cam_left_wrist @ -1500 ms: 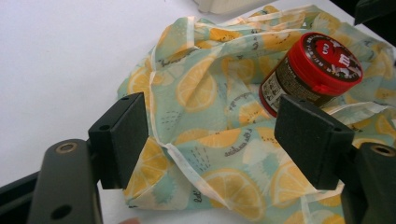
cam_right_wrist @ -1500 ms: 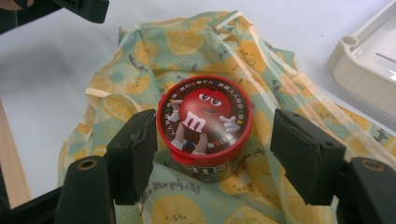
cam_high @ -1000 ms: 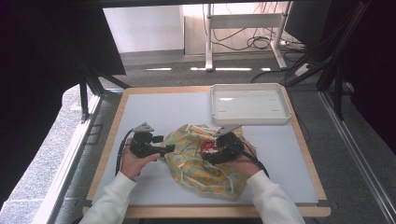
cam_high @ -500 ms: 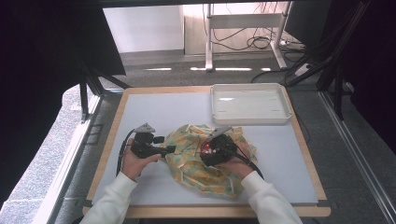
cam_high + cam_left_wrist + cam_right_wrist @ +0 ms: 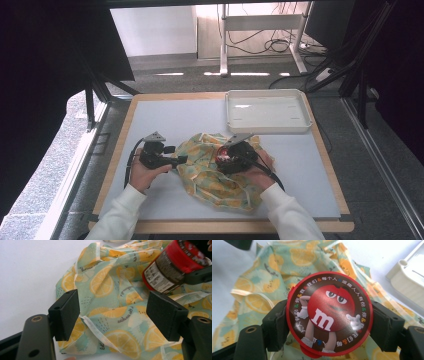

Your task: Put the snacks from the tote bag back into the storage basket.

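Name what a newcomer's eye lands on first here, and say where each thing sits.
First comes the red candy tub, its lid printed with a cartoon face, clamped between the jaws of the right gripper just above the lemon-print cloth. That crumpled cloth lies in the middle of the table, with the left gripper open at its left edge. An empty white tray sits at the far right.

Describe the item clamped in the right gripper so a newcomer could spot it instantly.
On the white table, in front of the white tray, lies a crumpled lemon-print cloth. Above it, the right gripper is shut on a round red container. Its lid alone shows a red cartoon candy character with a white m.
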Demonstrator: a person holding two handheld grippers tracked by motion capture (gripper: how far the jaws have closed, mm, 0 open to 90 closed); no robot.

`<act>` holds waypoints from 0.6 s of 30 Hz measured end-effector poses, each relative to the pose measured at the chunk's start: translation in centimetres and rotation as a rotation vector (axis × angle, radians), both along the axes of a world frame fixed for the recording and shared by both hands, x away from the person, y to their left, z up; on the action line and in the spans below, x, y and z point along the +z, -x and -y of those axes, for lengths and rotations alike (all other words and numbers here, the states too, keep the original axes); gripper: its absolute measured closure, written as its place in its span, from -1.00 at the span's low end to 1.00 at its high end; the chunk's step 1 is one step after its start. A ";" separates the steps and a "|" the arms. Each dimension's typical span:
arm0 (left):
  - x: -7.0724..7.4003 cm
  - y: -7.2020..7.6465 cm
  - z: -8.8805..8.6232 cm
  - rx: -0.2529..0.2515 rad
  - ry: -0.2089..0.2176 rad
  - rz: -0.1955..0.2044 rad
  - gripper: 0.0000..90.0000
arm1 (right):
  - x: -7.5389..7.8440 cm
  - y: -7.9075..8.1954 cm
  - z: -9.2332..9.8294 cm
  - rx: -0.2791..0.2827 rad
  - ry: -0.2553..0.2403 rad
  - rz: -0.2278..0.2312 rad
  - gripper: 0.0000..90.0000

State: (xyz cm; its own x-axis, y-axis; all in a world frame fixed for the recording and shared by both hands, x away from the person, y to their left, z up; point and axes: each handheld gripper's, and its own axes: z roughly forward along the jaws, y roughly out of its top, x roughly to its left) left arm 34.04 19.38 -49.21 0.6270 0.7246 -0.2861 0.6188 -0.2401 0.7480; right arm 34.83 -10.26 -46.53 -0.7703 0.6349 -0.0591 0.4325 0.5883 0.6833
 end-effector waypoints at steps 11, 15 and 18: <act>-0.2 -0.1 0.0 0.001 -0.003 -0.008 -0.41 | 1.7 0.3 1.0 0.012 -0.060 0.010 -0.44; -0.2 -0.1 0.1 0.000 -0.005 -0.012 -0.41 | 2.4 0.4 1.4 0.017 -0.084 0.023 -0.44; -0.2 -0.1 0.1 0.001 -0.006 -0.014 -0.41 | 2.8 0.5 1.6 0.016 -0.097 0.031 -0.44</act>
